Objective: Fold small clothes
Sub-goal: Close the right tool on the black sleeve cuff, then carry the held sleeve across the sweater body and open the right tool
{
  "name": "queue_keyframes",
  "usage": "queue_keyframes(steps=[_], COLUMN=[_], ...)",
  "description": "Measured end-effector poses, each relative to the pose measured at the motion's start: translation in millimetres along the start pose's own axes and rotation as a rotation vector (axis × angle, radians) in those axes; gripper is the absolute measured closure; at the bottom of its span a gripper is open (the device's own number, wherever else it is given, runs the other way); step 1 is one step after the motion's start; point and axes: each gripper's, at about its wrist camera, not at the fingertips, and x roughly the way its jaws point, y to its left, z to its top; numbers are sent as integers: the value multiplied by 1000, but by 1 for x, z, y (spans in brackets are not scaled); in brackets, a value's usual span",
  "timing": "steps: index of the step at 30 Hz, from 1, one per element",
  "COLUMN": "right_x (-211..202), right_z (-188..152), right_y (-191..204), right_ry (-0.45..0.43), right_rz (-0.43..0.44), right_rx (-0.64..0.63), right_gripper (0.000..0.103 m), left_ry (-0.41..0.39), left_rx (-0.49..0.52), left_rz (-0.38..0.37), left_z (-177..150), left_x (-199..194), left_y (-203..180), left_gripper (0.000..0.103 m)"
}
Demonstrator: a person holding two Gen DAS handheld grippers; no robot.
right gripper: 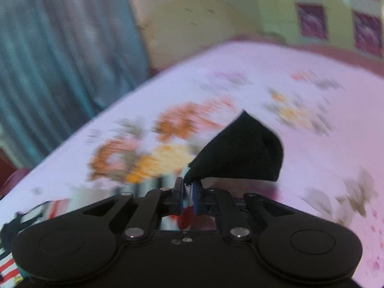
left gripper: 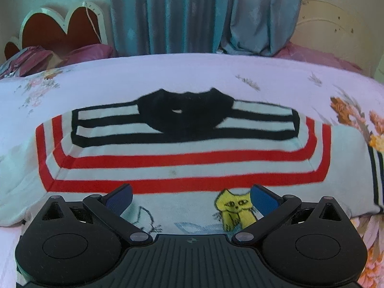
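A small white sweater with red and black stripes, a black collar and a yellow cat patch lies flat on the bed. My left gripper is open just above its lower front, blue pads spread wide and empty. In the right wrist view my right gripper is shut on the sweater's sleeve, whose black cuff sticks up beyond the fingertips. The striped sweater body shows blurred at the lower left.
The bed has a white and pink floral sheet. Blue curtains hang behind it, and a red and white headboard with pink pillows is at the far left. A yellow wall shows beyond the bed.
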Motion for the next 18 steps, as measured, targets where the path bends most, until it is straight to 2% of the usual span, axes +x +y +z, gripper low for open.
queue_keyframes(steps=[5,10,13,18], right_x=[-12,-6,8,33], right_z=[-1,-35,-69,-116], right_y=[82,173,219,264], right_ry=[-13,71,154,295], right_rz=[181,384,458,500], right_rx=[-159,-275,-338,-418], right_gripper=[95,95,95,95], left_ry=[-26,-53,-57,-4], left_rx=[-61,-113,-144,-211], left_rz=[0,1,-11,-80], left_z=[9,11,8,-3], left_x=[-10,-22,-26,-14], left_y=[29,65,84,102], left_gripper=[0,0,0,0])
